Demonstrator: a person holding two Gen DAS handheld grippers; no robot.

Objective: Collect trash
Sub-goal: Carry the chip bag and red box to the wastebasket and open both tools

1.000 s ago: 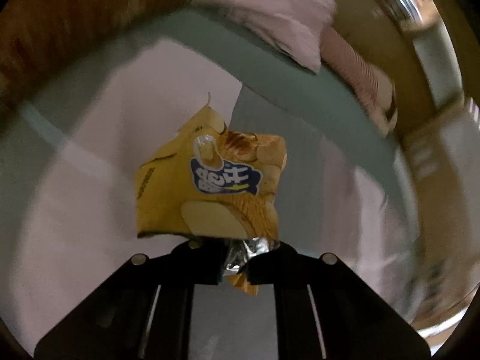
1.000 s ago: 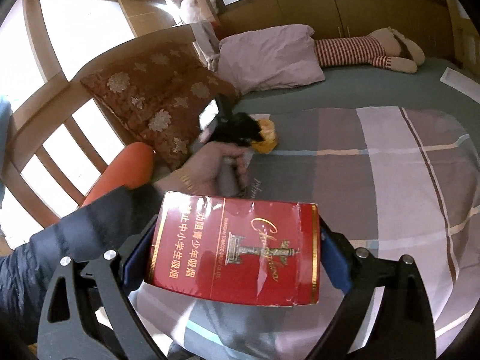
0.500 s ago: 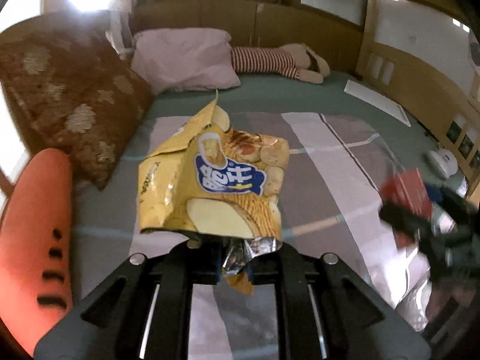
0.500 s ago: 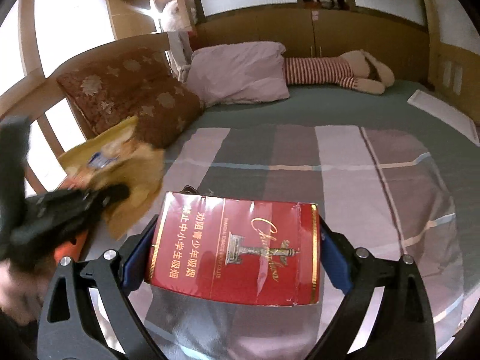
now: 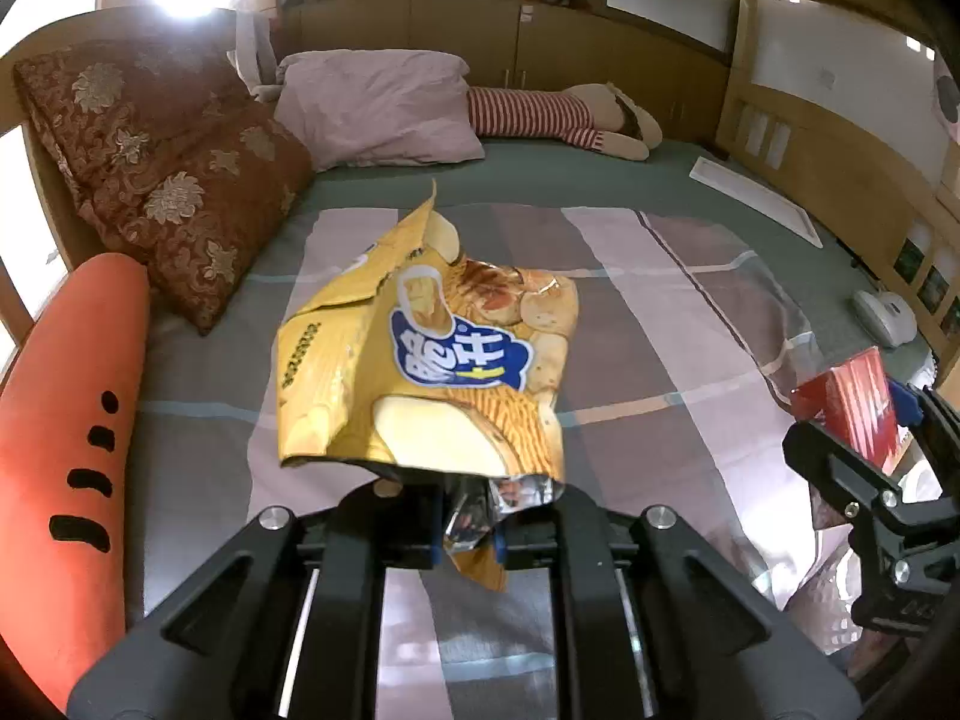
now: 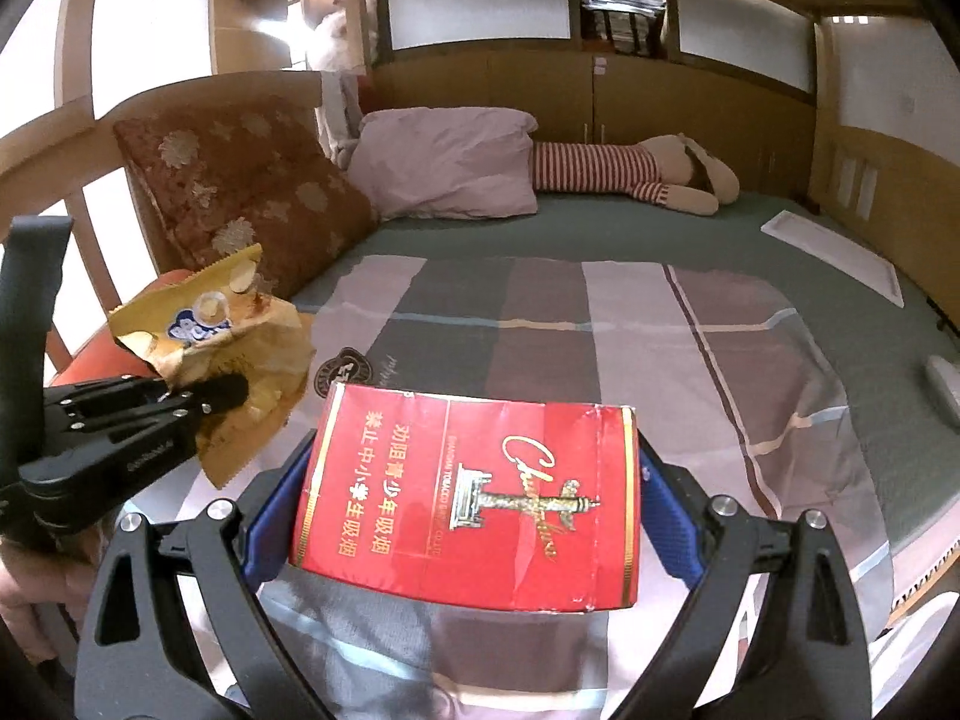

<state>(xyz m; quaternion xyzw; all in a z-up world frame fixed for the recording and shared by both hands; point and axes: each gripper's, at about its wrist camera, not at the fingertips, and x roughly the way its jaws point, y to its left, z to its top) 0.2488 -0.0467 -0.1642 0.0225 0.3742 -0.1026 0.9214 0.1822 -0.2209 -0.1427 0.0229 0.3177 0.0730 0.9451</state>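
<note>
The bed (image 5: pixel 690 312) fills both views, its striped cover running from the lower edge up to the pillows at the top of the frame. No bin or trash bag can be made out with certainty; something pale and shiny shows at the lower right corner of the left wrist view, behind the other tool, but what it is cannot be told. So the coming move turns on where both loads will be dropped, and that place is not clearly shown.

The chip bag (image 5: pixel 426 360) is the larger piece of trash. It stands up from the left hand-held gripper (image 5: pixel 468 531) in the centre of that view, its long side roughly upright, its crumpled foil end pinched between the jaws, which are nearly together on it. It hangs clear of the bed cover. In the right wrist view the same bag (image 6: pixel 210 336) sits at middle left.

The cigarette pack (image 6: pixel 474 498) is the smaller piece. It lies crosswise in the right hand-held gripper (image 6: pixel 474 516), long axis left to right in the lower centre of the frame, the blue pads pressed on its two short ends, jaws wide but clamped firm. In the left wrist view the pack (image 5: pixel 852 408) shows at the right edge, well apart from the bag.

Both tools being full, I judge neither can pick up more until it unloads.
</note>
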